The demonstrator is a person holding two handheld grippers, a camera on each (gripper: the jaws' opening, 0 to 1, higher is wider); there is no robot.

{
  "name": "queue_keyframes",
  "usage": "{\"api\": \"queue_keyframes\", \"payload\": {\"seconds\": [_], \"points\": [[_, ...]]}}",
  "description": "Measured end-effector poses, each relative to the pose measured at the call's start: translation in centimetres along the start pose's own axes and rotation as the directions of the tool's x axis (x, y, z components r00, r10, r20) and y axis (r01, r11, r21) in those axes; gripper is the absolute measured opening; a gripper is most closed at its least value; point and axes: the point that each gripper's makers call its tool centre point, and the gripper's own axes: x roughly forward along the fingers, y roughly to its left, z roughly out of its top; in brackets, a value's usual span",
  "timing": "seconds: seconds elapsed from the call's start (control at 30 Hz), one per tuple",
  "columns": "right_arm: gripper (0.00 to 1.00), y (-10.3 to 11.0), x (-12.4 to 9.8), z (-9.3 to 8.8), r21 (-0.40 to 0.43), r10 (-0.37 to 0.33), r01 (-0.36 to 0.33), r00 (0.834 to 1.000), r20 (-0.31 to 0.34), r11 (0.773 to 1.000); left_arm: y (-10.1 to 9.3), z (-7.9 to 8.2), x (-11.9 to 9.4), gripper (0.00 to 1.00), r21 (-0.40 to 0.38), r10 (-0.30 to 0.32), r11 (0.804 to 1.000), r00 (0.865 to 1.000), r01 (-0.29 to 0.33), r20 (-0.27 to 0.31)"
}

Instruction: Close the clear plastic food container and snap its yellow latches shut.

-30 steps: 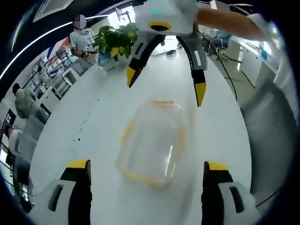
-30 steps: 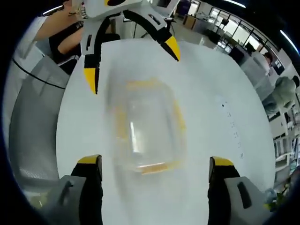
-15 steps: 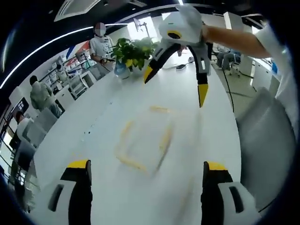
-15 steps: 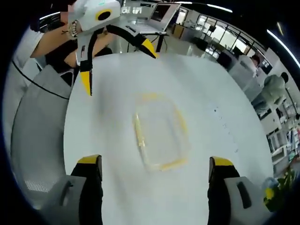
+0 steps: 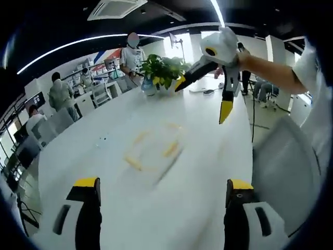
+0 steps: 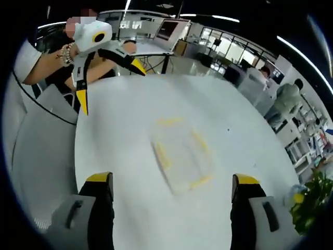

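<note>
On the white table [image 5: 208,172], near its middle, lies the one clear plastic food container [image 5: 151,148], a shallow rectangle with yellow latches [image 5: 170,149] along its edges (both views are blurred, so I cannot tell whether each latch is pressed home or the lid fully seated). In the right gripper view the container [image 6: 181,156] sits flat, with yellow strips on what look like four sides, though the blur makes that count uncertain. Nothing touches it.

There are two grippers. The left gripper [image 5: 161,190] has its jaws spread wide at the bottom of its own view, grasping nothing; the right gripper [image 6: 171,187] is likewise released, its jaws wide apart and bare. Each also shows in the other's view: the right gripper [image 5: 202,96] held high over the far side of the table, and the left gripper [image 6: 106,86] raised above the table's edge. Both hang well apart from the container, which reads as hands held clear of the work, either before reaching in or with the latching finished; the flat, squared look of the container leans toward the latter.

Beyond the container stands one potted plant [image 5: 164,70]. A grey chair [image 6: 39,151] sits at the table's side, and several people stand or sit further off in the office.
</note>
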Motion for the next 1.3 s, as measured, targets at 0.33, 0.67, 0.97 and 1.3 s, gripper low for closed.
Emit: {"api": "queue_keyframes", "payload": {"seconds": [0.33,0.67,0.97,1.3], "points": [[0.97,1.2,-2.0,0.8,0.086,-0.182,0.172,0.975,0.125,0.981,-1.4,-1.0,-3.2,0.97,-0.053,0.092,0.995,0.992,-0.087,0.091],[0.95,3.3,-3.7,0.4,0.268,-0.369,0.297,0.887,0.277,0.916,-2.2,-1.6,-6.4,0.93,-0.164,0.218,0.969,0.955,-0.186,0.2],[0.93,3.7,-5.1,-1.4,0.367,-0.487,0.372,0.821,0.297,0.853,-2.6,-2.8,-6.6,0.9,-0.218,0.261,0.952,0.942,-0.215,0.21],[0.9,3.7,-4.5,-2.8,0.42,-0.505,0.372,0.821,0.268,0.828,-2.8,-3.8,-5.9,0.89,-0.204,0.262,0.953,0.95,-0.226,0.173]]}}
